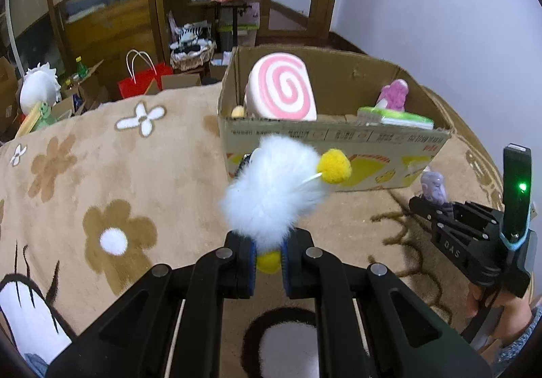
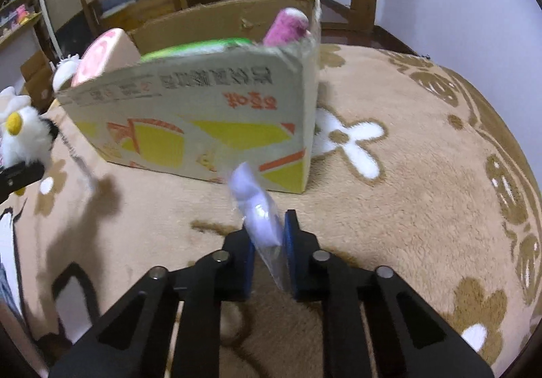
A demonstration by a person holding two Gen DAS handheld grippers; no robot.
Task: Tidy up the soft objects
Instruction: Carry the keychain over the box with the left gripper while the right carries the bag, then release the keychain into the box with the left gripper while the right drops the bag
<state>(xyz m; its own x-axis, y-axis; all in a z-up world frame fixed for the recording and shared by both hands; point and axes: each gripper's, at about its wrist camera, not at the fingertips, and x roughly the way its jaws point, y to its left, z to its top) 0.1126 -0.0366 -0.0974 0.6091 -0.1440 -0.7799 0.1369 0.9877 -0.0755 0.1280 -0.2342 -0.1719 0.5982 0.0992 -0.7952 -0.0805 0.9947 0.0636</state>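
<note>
The left gripper (image 1: pixel 269 259) is clamped on a white fluffy toy (image 1: pixel 271 188) with yellow pompoms, held above the rug (image 1: pixel 135 174) before the box (image 1: pixel 338 137). The right gripper (image 2: pixel 269 242) pinches a pale purple toy (image 2: pixel 257 212) (blurred, in clear wrap) near the box's right front corner. A swirl cushion (image 1: pixel 284 86) stands inside.

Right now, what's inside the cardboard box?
Inside the cardboard box stand a pink swirl cushion, a purple plush toy, a green-edged pad and something small and yellow. The box walls hide whatever lies lower down.
</note>
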